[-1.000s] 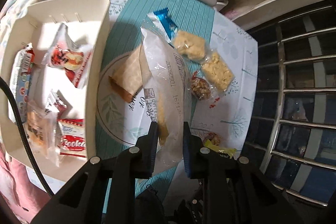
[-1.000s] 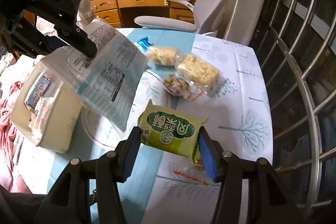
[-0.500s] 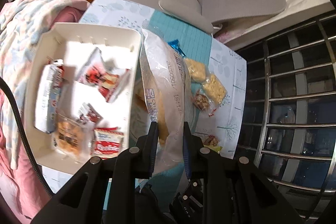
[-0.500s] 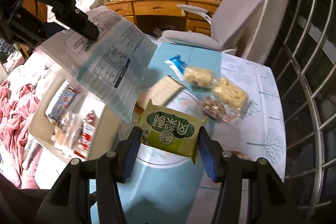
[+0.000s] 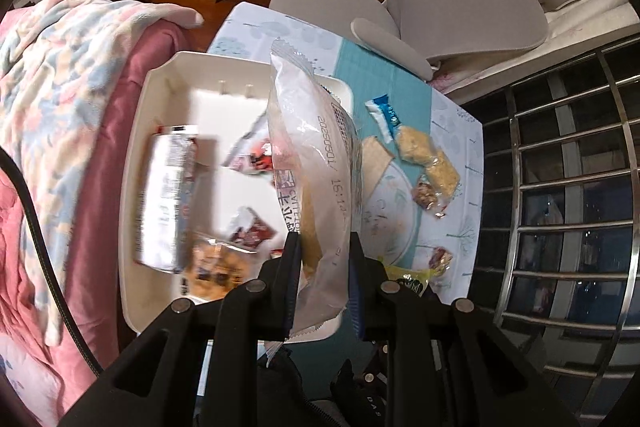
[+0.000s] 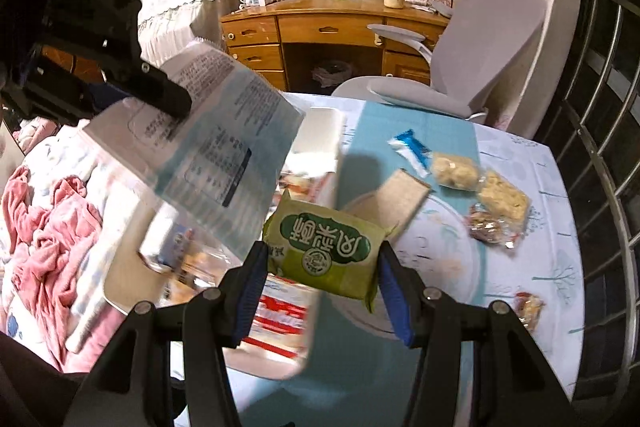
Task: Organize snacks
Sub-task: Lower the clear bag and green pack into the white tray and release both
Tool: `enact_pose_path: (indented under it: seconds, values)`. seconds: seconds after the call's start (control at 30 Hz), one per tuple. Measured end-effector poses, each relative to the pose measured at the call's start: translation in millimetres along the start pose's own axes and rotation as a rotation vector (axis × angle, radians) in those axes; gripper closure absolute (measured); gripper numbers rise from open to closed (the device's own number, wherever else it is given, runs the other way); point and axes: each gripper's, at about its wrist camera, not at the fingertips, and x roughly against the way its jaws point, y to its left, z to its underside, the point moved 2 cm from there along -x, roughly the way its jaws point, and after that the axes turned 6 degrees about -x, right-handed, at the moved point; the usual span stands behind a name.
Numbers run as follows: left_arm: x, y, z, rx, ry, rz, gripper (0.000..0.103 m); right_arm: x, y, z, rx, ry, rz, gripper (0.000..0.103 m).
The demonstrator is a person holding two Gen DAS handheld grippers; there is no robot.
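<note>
My left gripper is shut on a long clear snack bag and holds it in the air over the right side of the white bin, which holds several wrapped snacks. The bag also shows in the right wrist view, with the left gripper at upper left. My right gripper is shut on a green snack packet, held above the bin's near edge. Loose snacks lie on the table: a blue-ended bar, a tan cracker pack, puffed rice bars.
The table has a teal runner and a white patterned cloth. A grey office chair stands at its far side, a wooden desk behind. A metal window grille runs along the right. Pink bedding lies left of the bin.
Both grippers have moved left with their packets, from above the table runner to above the white bin. Both have also risen, so more of the room shows.
</note>
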Motion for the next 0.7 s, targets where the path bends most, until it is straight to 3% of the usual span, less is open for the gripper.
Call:
enact_pose_path:
  seconds: [0.33,0.53,0.7]
  values:
    - [11,57,10,-0.049,0.039,-0.039,0.083,-10,56,4,-0.052,0.022,-0.041,0.048]
    - [16,65,17,-0.089,0.049,-0.023,0.081,-12,69,3,-0.07,0.036,-0.024,0.045]
    - [25,58,18,-0.118,0.037,-0.005,0.066,-9,72,0,-0.094,0.043,-0.037,0.043]
